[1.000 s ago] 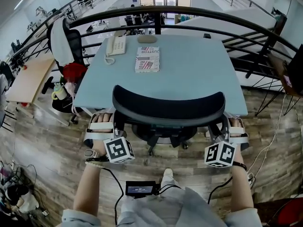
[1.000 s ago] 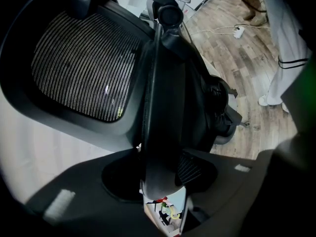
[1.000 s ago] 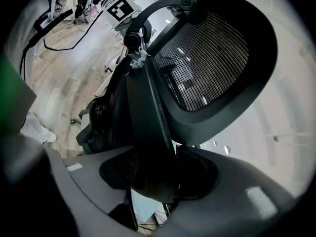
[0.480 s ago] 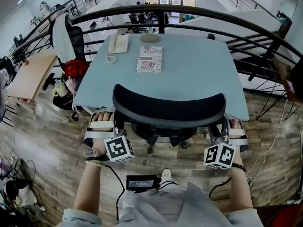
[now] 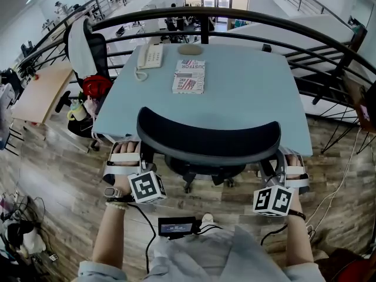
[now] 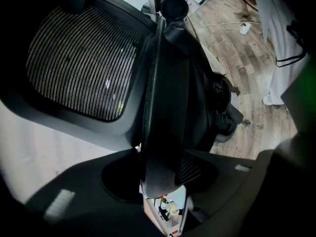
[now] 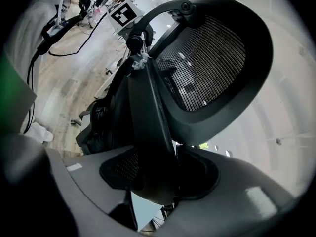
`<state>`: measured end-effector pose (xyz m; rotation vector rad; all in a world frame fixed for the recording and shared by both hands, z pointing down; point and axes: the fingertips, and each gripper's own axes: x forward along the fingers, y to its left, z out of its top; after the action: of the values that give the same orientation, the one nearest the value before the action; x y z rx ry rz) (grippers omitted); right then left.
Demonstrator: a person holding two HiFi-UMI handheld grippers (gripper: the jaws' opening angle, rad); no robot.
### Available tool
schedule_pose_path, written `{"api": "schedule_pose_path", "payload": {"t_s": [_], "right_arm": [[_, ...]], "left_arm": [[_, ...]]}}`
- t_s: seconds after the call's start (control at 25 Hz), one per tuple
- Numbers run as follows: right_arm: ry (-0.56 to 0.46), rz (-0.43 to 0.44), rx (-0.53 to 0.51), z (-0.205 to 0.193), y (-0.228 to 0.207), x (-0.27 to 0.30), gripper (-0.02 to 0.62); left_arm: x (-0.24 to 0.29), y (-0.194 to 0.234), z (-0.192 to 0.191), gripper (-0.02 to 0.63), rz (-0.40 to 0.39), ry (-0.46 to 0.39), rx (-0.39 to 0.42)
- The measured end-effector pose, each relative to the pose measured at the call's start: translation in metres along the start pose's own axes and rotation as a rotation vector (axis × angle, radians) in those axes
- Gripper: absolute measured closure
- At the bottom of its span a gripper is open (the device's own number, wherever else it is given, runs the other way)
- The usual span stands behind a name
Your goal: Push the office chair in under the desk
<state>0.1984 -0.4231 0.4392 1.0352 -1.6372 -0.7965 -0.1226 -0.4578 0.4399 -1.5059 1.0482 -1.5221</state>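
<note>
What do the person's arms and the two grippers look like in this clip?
The left gripper and right gripper have dark grey jaws with mesh-textured pads. Each carries a white cube with black square markers: left cube, right cube. Black cables run to a small black screen box. Pale grey sleeves end near the elbows; dark wristbands on both wrists.

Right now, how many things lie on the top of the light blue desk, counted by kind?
On the desk:
Telephone: 1
Printed booklet: 1
Flat grey oval thing: 1
Small dark thing near the far right corner, too small to identify: 1
Total: 4
</note>
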Motion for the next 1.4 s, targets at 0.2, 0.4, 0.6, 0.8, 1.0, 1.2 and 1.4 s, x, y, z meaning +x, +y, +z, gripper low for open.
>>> {"api": "schedule_pose_path", "payload": {"t_s": [0.2, 0.4, 0.6, 0.8, 1.0, 1.2, 1.4], "right_arm": [[-0.002, 0.004, -0.003, -0.001, 0.001, 0.002, 0.377], [0.014, 0.013, -0.013, -0.004, 0.006, 0.003, 0.377], [-0.010, 0.038, -0.011, -0.004, 0.005, 0.000, 0.376], [-0.058, 0.081, 0.055, -0.001, 0.007, -0.002, 0.373], [-0.106, 0.161, 0.181, 0.004, 0.006, -0.005, 0.333], [-0.124, 0.193, 0.195, 0.003, 0.006, -0.012, 0.324], [-0.200, 0.176, 0.287, 0.017, -0.007, -0.033, 0.324]], "left_arm": [[0.001, -0.001, -0.001, 0.422, -0.008, 0.008, -0.007], [0.005, -0.006, -0.001, 0.422, 0.017, 0.008, 0.004], [0.002, -0.005, 0.002, 0.419, 0.024, -0.013, -0.012], [0.001, -0.006, 0.003, 0.415, 0.002, -0.049, -0.098], [-0.007, -0.006, 0.006, 0.353, -0.055, -0.107, -0.206], [-0.028, -0.008, 0.001, 0.353, -0.055, -0.128, -0.248], [-0.058, 0.004, 0.007, 0.354, -0.001, -0.183, -0.342]]}}
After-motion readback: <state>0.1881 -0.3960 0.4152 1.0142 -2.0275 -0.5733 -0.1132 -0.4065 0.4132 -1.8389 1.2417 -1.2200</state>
